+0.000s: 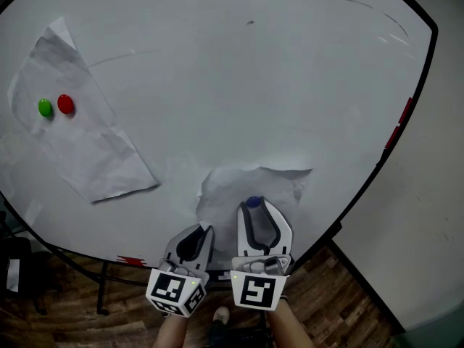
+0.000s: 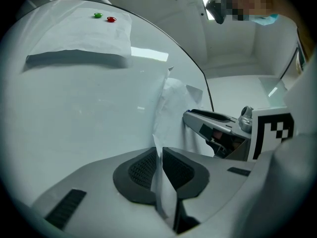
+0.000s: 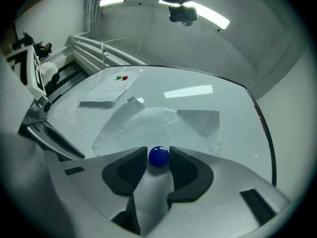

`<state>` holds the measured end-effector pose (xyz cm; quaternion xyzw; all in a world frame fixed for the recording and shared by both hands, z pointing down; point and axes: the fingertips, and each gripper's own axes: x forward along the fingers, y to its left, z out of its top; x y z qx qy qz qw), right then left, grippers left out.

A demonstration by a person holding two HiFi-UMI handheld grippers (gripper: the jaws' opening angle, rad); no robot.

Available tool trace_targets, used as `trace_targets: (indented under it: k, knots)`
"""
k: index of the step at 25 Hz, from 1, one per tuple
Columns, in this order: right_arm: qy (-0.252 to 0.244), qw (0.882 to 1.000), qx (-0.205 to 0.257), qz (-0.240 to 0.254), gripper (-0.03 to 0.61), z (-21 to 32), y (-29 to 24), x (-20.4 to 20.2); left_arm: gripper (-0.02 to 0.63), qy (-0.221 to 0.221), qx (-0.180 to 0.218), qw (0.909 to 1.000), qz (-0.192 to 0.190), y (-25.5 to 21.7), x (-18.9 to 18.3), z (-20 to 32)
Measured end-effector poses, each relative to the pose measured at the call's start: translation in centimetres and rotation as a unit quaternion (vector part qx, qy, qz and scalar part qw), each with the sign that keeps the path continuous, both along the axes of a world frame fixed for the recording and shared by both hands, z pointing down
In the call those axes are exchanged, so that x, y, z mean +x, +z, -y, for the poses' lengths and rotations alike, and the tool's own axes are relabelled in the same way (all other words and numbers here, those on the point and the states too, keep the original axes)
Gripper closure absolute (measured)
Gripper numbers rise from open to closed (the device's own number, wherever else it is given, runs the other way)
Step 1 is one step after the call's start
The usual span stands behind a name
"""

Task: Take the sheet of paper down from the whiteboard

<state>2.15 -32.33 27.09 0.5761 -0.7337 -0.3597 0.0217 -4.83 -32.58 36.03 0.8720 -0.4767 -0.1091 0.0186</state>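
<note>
A crumpled white sheet of paper (image 1: 254, 183) lies against the whiteboard (image 1: 239, 85) near its lower edge. A blue round magnet (image 1: 253, 202) sits on the sheet's lower part. My left gripper (image 1: 197, 236) is at the sheet's lower left, and in the left gripper view its pads (image 2: 143, 168) pinch the paper's edge (image 2: 159, 175). My right gripper (image 1: 255, 209) stands just beside it. In the right gripper view the blue magnet (image 3: 159, 155) sits squeezed between the two pads, with the sheet (image 3: 158, 123) spread out beyond it.
A second sheet (image 1: 87, 136) hangs at the board's upper left under a green magnet (image 1: 45, 108) and a red magnet (image 1: 65, 104). The board's dark frame (image 1: 406, 114) runs down the right. Wooden floor (image 1: 341, 303) and stand legs (image 1: 101, 288) show below.
</note>
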Motion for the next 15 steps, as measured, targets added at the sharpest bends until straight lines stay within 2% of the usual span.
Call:
trace_targets:
  k: [5, 15]
  knots:
    - [0.0, 1.0, 0.003, 0.004, 0.455, 0.06, 0.04, 0.13, 0.582, 0.006, 0.003, 1.0, -0.004, -0.2, 0.07, -0.05]
    - [-0.005, 1.0, -0.005, 0.005, 0.446, 0.06, 0.02, 0.31, 0.589, 0.032, -0.009, 0.9988, -0.035, -0.04, 0.24, 0.25]
